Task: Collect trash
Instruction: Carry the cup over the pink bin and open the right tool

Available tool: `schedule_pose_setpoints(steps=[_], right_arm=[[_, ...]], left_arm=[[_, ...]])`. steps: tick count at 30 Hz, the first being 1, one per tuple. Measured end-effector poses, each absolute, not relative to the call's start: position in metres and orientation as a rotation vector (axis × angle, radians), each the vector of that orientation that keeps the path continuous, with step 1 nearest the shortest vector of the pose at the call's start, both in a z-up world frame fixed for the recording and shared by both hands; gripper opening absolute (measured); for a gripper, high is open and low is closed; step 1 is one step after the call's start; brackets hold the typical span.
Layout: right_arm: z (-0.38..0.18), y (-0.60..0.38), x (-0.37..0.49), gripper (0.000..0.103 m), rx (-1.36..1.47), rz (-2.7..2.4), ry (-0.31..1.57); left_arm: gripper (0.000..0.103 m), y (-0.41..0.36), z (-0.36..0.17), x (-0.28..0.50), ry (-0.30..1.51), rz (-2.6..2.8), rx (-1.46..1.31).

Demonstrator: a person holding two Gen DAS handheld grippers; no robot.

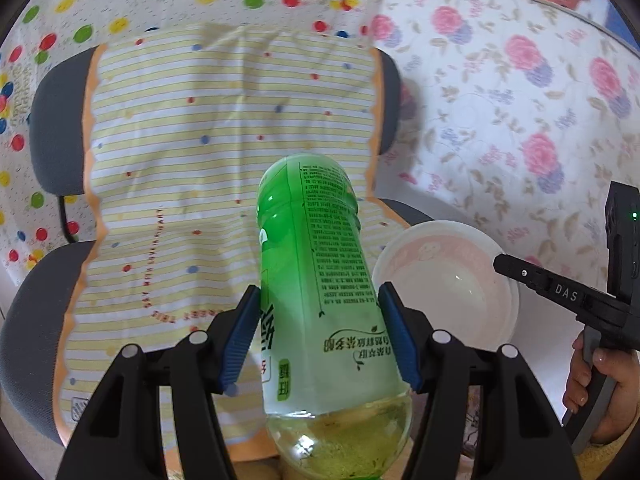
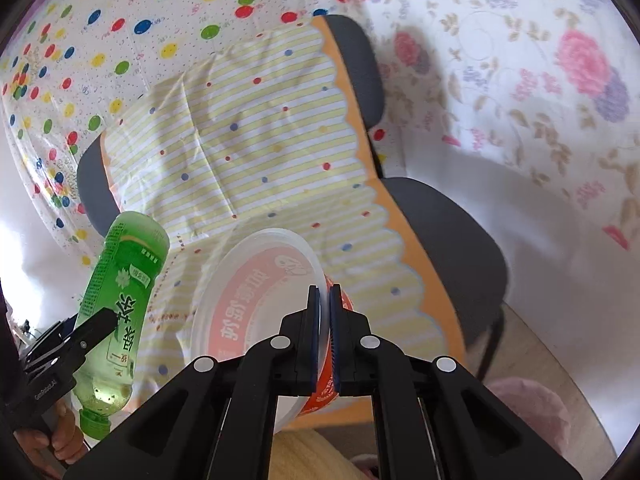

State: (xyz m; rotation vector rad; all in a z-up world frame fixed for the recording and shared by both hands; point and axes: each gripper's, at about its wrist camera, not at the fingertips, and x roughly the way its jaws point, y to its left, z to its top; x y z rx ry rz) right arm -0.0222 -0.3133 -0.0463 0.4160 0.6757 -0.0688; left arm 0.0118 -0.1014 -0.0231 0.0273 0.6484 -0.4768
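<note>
My left gripper is shut on a green tea bottle, held upside down in the air with its cap toward me; the bottle also shows in the right wrist view. My right gripper is shut on the rim of a white and orange paper noodle bowl, pinching its wall. The bowl's white inside shows in the left wrist view, to the right of the bottle. Both are held above a chair draped in a yellow striped cloth.
A grey chair covered with the striped cloth stands below. Dotted fabric and floral fabric hang behind. The right gripper's body and a hand show at the right edge.
</note>
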Motion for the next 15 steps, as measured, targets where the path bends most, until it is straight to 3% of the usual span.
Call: schedule_pose_setpoints(steps=[15], right_arm=[[-0.104, -0.394, -0.167, 0.006, 0.536, -0.346, 0.710]], left_arm=[[0.059, -0.219, -0.055, -0.057, 0.657, -0.776, 0.134]])
